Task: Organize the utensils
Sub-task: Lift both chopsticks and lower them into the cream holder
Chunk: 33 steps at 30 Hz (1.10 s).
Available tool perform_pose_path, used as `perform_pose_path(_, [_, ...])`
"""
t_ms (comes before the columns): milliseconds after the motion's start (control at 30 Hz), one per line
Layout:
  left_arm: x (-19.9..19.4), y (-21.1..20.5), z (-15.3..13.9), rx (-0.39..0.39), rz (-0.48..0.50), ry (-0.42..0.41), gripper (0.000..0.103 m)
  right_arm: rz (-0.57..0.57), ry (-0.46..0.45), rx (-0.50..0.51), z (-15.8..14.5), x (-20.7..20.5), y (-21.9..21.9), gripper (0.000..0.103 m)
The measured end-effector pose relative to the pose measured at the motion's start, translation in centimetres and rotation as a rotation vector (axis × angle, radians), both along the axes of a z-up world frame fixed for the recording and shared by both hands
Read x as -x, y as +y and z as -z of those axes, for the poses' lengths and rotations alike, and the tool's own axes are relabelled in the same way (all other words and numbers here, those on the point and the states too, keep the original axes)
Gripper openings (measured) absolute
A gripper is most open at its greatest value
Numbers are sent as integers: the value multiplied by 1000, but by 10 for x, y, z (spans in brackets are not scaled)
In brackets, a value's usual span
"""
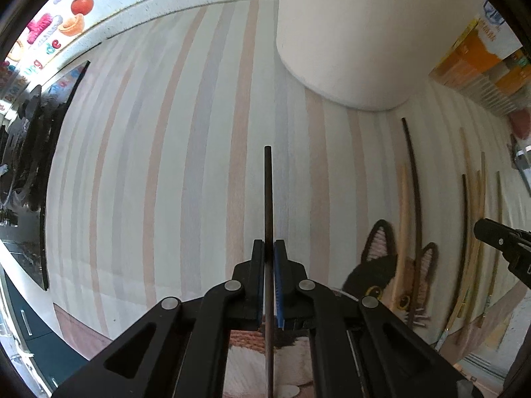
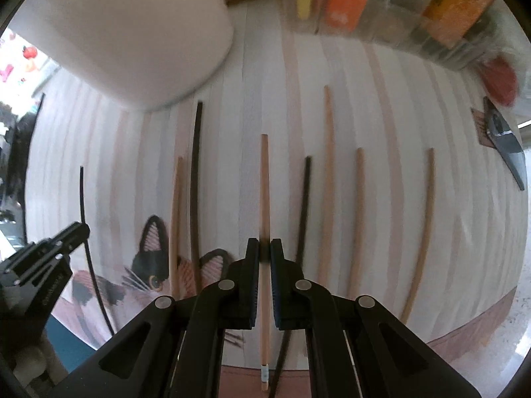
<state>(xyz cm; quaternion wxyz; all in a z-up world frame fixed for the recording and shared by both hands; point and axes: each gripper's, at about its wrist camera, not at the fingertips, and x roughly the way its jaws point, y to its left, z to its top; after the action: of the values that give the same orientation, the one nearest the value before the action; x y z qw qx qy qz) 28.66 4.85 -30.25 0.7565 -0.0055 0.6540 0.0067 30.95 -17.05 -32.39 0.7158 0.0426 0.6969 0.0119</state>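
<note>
My left gripper is shut on a black chopstick that sticks out forward above the striped mat; the same gripper and its chopstick show at the left of the right wrist view. My right gripper is shut on a wooden chopstick; part of it shows at the right edge of the left wrist view. Several more wooden and black chopsticks lie side by side on the mat. A tall white holder stands at the back of the mat.
The striped mat has a cat picture at its near edge. Orange boxes and clear containers stand behind it. A dark knife lies at the far right. A dark board is at the left.
</note>
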Motion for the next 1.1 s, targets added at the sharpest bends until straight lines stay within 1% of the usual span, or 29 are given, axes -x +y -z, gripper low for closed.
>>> perform_pose_path(200, [11, 5, -37, 38, -14, -74, 2, -11, -50, -39, -22, 10, -16, 7])
perform_pose_path(267, [16, 7, -56, 46, -22, -116, 2, -13, -69, -55, -31, 11, -19, 7])
perform_pose_path(333, [20, 10, -68, 50, -29, -148, 2, -18, -92, -72, -42, 15, -23, 7])
perform_pose_path(400, [22, 12, -88, 52, -37, -193, 2, -22, -111, -87, -54, 15, -25, 7])
perform_pose_path(600, [27, 11, -125, 55, -38, -291, 2, -27, -185, -120, -86, 13, -27, 7])
perform_pose_path(833, [20, 15, -159, 67, -30, -398, 2, -37, -293, -154, -138, -3, -23, 7])
perform_pose_path(933, [18, 17, -180, 66, -33, -458, 2, -51, -347, -155, -160, -16, -16, 7])
perform_pose_path(1000, [15, 18, -190, 66, -36, -490, 2, -55, -375, -156, -170, -23, -11, 7])
perform_pose_path(1100, [14, 21, -213, 72, -37, -542, 2, -60, -418, -165, -189, -32, -7, 7])
